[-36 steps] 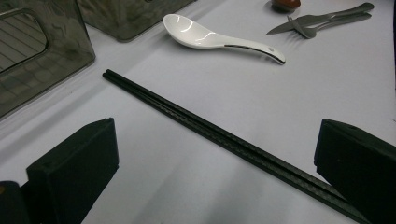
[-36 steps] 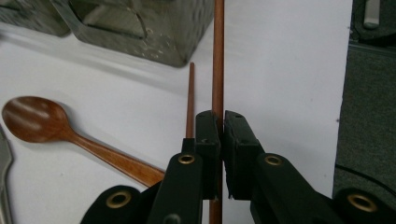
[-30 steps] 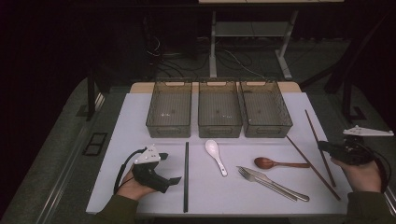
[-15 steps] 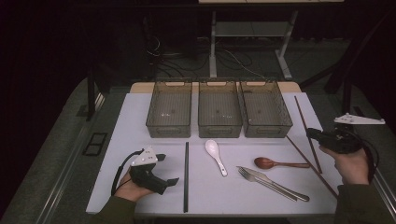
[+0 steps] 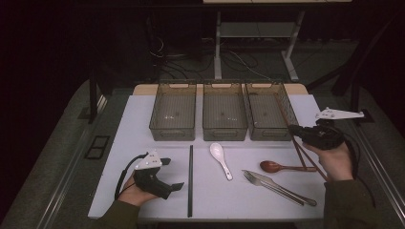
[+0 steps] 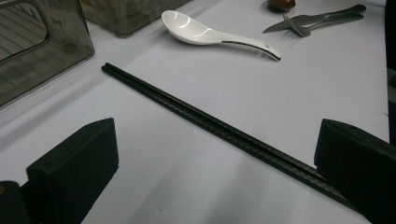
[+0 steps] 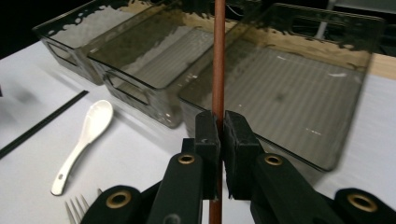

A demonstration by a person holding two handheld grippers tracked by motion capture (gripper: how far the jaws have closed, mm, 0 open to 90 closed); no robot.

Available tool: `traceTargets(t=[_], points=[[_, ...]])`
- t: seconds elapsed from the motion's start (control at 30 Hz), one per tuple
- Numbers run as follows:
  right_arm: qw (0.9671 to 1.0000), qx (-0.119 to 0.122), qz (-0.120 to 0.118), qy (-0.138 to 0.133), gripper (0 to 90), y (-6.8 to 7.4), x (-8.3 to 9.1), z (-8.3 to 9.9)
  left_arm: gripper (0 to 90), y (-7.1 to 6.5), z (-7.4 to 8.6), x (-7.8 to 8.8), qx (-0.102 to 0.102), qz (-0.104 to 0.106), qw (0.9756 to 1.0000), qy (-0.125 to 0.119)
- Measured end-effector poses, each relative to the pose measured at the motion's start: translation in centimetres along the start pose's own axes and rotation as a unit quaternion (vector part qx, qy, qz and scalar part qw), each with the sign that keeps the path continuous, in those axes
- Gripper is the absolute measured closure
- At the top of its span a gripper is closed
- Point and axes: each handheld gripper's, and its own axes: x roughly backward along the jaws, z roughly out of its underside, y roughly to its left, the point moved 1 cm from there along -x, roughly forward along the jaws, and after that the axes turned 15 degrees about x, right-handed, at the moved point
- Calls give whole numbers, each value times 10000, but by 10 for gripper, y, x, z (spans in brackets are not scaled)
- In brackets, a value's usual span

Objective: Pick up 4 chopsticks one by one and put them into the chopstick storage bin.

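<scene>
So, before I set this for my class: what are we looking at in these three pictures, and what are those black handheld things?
A person sits at a white table with a hand-held gripper in each hand; no robot arm is involved. The high view looks down from above. The other two come from cameras riding on each gripper, looking along its fingers. On the table stand three clear bins, and black chopsticks, a white spoon, a wooden spoon and forks lie on it. The left gripper rests open beside the black chopsticks. The right gripper is shut on a brown chopstick by the right-hand bin.
</scene>
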Motion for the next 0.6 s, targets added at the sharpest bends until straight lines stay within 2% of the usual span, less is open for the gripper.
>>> traceTargets(t=[0.27, 0.37, 0.6], points=[[9996, 159, -205, -132, 849, 16, -18, -21, 0, -3, 0, -2, -11, 35, 10000, -13], [9993, 238, -281, -115, 849, 24, -26, -32, 0, -4, 0, -2, -65, 66, 10000, -16], [9982, 451, -362, -131, 849, 39, -50, -60, 0, -4, 0, -3, -20, 89, 10000, -7]])
